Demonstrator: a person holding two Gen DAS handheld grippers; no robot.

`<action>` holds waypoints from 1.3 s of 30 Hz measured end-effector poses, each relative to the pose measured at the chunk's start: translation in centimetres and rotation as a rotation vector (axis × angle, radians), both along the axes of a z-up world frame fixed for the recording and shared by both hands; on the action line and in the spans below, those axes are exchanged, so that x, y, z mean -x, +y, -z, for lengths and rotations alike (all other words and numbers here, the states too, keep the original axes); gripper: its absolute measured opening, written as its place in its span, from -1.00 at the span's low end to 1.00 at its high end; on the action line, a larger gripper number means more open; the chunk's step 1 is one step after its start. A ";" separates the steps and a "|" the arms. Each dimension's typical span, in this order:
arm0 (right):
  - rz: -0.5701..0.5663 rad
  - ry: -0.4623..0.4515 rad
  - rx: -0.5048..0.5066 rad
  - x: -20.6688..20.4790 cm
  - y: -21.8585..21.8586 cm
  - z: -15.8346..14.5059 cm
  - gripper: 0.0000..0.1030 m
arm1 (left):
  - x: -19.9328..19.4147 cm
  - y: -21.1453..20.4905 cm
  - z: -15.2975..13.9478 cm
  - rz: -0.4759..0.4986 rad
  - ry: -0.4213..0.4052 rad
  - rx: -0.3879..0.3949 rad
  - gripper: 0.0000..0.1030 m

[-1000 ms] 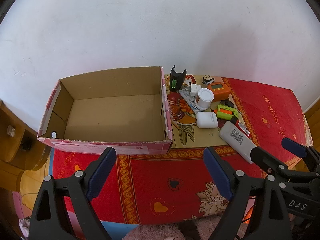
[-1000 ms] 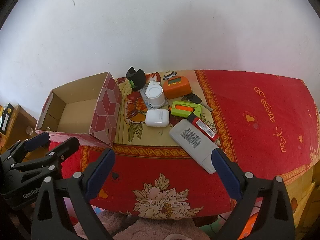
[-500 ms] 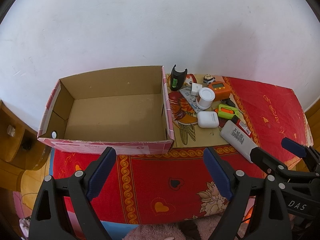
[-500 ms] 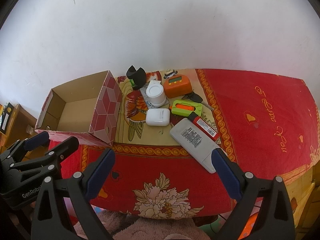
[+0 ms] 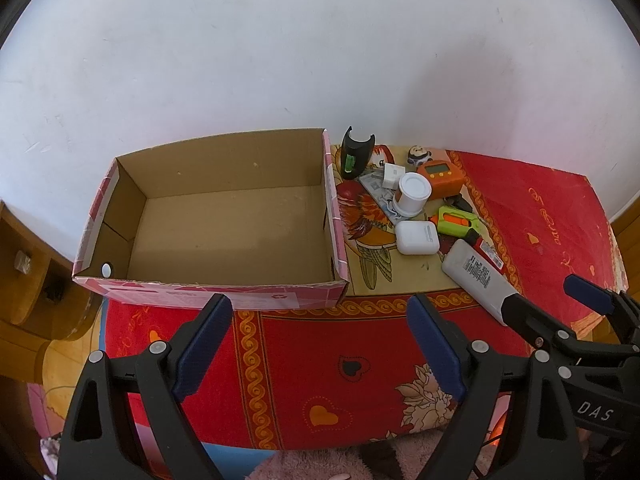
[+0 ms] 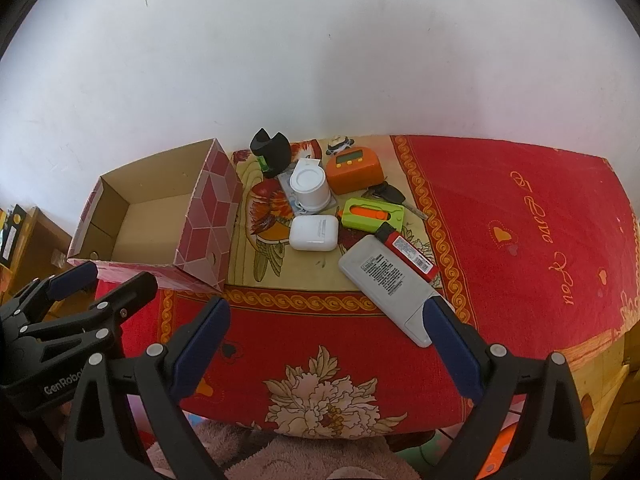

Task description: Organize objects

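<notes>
Both grippers – left gripper (image 5: 320,340) and right gripper (image 6: 328,340) – hover with fingers spread, holding nothing; cluttered objects (image 6: 320,208) sit beside the unfilled cardboard box (image 5: 224,216) – first pick likely next

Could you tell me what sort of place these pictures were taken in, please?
Most likely a room in a home: a table under a red floral cloth with hearts against a plain white wall, wooden furniture beside it, and household clutter such as a white earbud case next to an open cardboard box.
</notes>
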State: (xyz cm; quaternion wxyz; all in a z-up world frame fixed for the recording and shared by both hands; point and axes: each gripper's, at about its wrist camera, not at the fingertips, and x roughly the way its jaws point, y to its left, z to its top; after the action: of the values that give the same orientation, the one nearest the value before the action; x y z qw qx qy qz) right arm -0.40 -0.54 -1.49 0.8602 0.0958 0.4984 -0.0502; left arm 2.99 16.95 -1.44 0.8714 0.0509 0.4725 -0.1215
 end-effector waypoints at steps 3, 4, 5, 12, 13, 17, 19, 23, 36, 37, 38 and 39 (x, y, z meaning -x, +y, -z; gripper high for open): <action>-0.003 0.005 -0.002 -0.2 -0.2 0.2 0.91 | 0.0 -0.2 0.1 -0.002 0.001 -0.004 0.77; -0.004 0.006 -0.004 -0.2 -0.3 0.2 0.91 | -0.1 -0.2 0.2 -0.003 0.002 -0.005 0.77; -0.004 0.008 -0.005 -0.3 -0.4 0.2 0.91 | -0.1 -0.3 0.2 -0.004 0.002 -0.007 0.77; -0.013 0.018 -0.013 -0.7 -0.9 0.5 0.91 | -0.2 -0.6 0.4 -0.019 0.000 -0.020 0.77; -0.017 0.019 -0.014 -0.7 -1.0 0.6 0.91 | -0.3 -0.6 0.4 -0.022 0.001 -0.022 0.77; -0.030 0.017 -0.014 -0.9 -1.2 0.6 0.91 | -0.4 -0.8 0.4 -0.033 0.003 -0.025 0.77; -0.033 0.019 -0.013 -1.0 -1.3 0.7 0.91 | -0.4 -0.9 0.5 -0.037 0.004 -0.028 0.77; -0.044 0.021 -0.014 -1.1 -1.7 0.7 0.91 | -0.4 -1.1 0.5 -0.044 0.007 -0.027 0.77; -0.072 0.060 -0.002 -2.4 -4.4 3.6 0.91 | -1.1 0.4 0.6 -0.163 -0.014 -0.036 0.77; -0.090 0.061 -0.002 -2.6 -4.4 3.8 0.91 | -1.2 0.6 0.6 -0.177 -0.012 -0.041 0.77; -0.108 0.060 0.001 -2.8 -4.3 4.2 0.91 | -1.3 0.8 0.7 -0.190 -0.009 -0.047 0.77; -0.125 0.062 0.009 -3.1 -4.3 4.6 0.91 | -1.4 1.1 0.7 -0.204 -0.006 -0.051 0.77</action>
State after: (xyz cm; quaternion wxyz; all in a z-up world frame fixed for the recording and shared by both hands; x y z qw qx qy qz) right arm 2.69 -4.86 -6.11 0.8462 0.0590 0.5296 -0.0014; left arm 4.36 18.03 -2.14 0.8791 0.0251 0.4756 -0.0197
